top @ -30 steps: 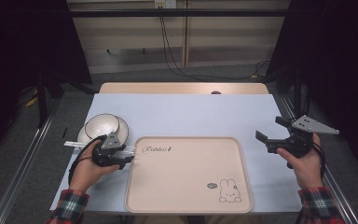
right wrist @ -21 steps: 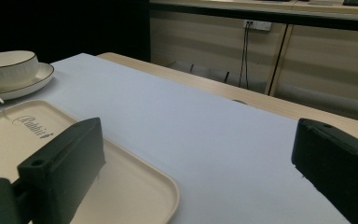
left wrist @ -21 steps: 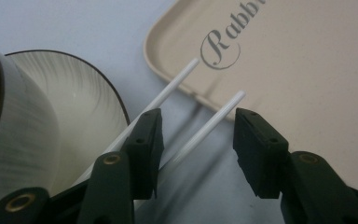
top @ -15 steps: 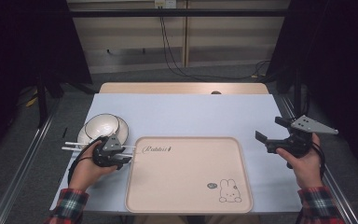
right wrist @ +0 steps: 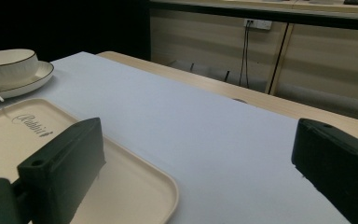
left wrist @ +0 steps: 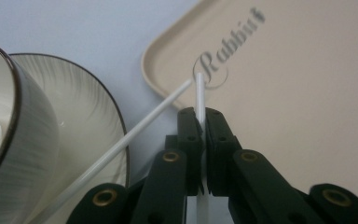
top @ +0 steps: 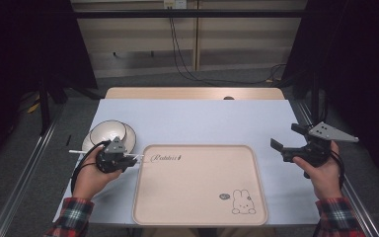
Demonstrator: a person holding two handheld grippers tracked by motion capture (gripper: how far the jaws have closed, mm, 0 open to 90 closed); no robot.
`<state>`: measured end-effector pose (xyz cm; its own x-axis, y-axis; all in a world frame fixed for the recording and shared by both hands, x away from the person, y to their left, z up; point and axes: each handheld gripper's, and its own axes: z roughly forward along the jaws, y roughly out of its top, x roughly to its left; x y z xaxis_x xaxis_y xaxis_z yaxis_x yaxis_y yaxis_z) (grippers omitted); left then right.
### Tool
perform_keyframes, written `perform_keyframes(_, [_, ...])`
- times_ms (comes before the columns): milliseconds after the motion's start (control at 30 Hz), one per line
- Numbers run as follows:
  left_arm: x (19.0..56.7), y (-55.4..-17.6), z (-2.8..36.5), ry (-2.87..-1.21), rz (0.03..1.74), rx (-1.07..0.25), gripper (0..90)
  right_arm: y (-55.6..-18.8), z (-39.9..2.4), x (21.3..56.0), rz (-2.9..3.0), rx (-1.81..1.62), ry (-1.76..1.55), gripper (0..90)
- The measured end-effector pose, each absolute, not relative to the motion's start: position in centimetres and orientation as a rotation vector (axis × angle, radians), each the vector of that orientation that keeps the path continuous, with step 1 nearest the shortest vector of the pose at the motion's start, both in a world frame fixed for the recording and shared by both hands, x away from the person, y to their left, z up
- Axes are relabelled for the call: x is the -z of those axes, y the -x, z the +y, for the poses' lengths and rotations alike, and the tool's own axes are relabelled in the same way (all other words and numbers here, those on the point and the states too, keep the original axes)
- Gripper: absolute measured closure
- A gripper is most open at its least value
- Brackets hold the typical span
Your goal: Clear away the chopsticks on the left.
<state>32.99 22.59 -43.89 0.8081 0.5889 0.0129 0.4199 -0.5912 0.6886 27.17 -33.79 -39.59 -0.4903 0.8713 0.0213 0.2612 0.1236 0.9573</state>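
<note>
White chopsticks point(left wrist: 199, 95): one stick is clamped between the jaws of the left gripper point(left wrist: 199, 122), whose jaws have just been closing and now press on it from both sides. That stick runs up past the jaw tips, its end over the corner of the beige tray point(left wrist: 307, 93) near the printed word "Rabbit". The second stick point(left wrist: 121, 142) lies outside the jaws, slanting from the lower left up toward the first stick's end; whether the two ends touch I cannot tell.

In the high view the sticks point(top: 74, 152) stick out to either side of the left gripper point(top: 114, 157), just in front of the bowl. The left hand point(top: 91, 175) holds the gripper above the table's near left part, between bowl and tray.

Bowl point(top: 107, 133), white with a dark rim, stands on a matching plate point(top: 130, 138) just beside the tray's far left corner.

Tray point(top: 197, 197) lies flat on the pale blue table point(top: 202, 121), a rabbit drawing point(top: 243, 202) at its near right.

Right gripper point(top: 296, 144): jaws wide apart, nothing between them, held in the right hand point(top: 323, 173) above the table's right edge, well apart from the tray's contents and the bowl.
</note>
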Motion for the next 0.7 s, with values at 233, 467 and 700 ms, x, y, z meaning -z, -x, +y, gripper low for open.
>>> perform_keyframes(233, [41.1, -32.9, 23.2, -2.080, 0.845, -0.252, 87.1, -27.1, -33.9, 39.5, 1.829, -1.386, -1.103, 1.2])
perform_keyframes(467, [38.7, -32.9, 24.5, -1.868, 0.892, -0.239, 87.1, -27.1, -33.8, 39.5, 1.832, -1.389, -1.098, 1.0])
perform_keyframes(700, [37.5, -32.7, 24.7, -1.724, 0.891, -0.259, 87.1, -27.1, -33.8, 39.5, 1.841, -1.389, -1.094, 1.0])
